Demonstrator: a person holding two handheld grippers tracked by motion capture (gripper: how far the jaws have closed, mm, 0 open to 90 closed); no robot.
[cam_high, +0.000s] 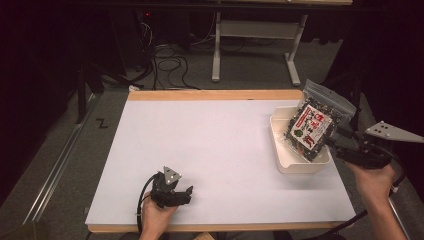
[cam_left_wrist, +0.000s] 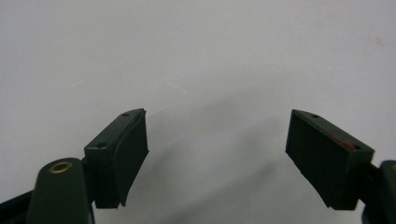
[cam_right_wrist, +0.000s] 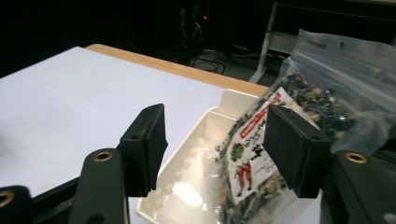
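so the worktop is a big white sheet with a wooden edge showing along the far side. over at the right end sits a white plastic tray, and leaning in it is a clear zip bag of dark mixed snack stuff with a red, white and black label on the front. the bag stands tilted, its bottom down inside the tray and its sealed top sticking up past the tray's far right corner.

the right gripper is held just beside the tray on its right, close to the lower part of the bag. in the right gripper view its fingers are spread wide apart with nothing pinched between them; the tray and bag sit beyond the gap, with the right finger overlapping the bag's label. can't tell from here if that finger actually touches the bag.

the left gripper is down near the front edge of the worktop, left of middle, well apart from the tray, resting low in the person's left hand. in the left gripper view its fingers are released too, wide open over bare white surface.
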